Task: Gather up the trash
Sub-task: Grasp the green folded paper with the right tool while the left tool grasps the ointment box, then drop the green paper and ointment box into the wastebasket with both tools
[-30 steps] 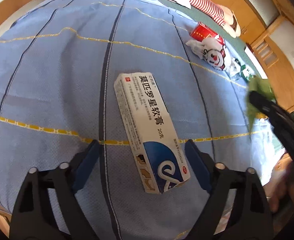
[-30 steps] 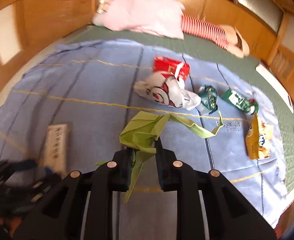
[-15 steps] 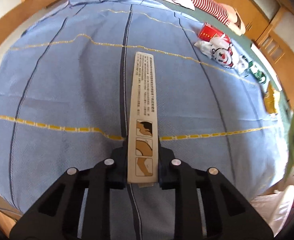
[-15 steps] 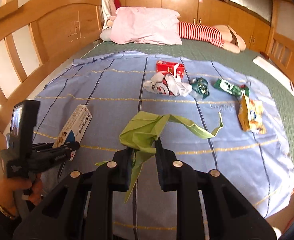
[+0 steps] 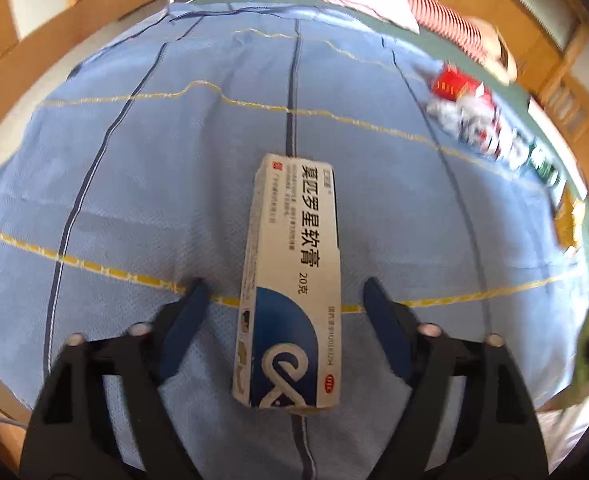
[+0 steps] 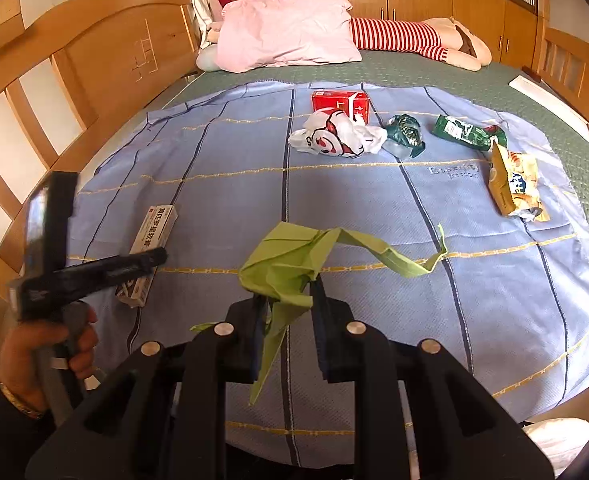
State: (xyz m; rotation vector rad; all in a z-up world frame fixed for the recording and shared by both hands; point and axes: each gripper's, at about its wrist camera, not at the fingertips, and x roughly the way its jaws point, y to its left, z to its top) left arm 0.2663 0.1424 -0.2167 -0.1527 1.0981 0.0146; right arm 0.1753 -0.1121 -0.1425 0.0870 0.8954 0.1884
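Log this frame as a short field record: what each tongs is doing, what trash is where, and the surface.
left tongs: open, straddling the ointment box, not gripping
right tongs: shut on green paper
ointment box: lying on the blue cloth, near its left edge
far trash: red box, white plastic bag, two green wrappers, yellow snack bag
surface: blue cloth spread over a bed

Cloth [image 6: 222,168]: light blue, crossed by navy stripes and yellow dashed lines. Box [image 5: 294,280]: white with a dark blue panel and black lettering. Paper [image 6: 290,256]: lime green. Carton [image 6: 340,105]: red. Bag [image 6: 334,138]: white with red print. Pillow [image 6: 286,36]: pink. Mattress [image 6: 474,80]: green.
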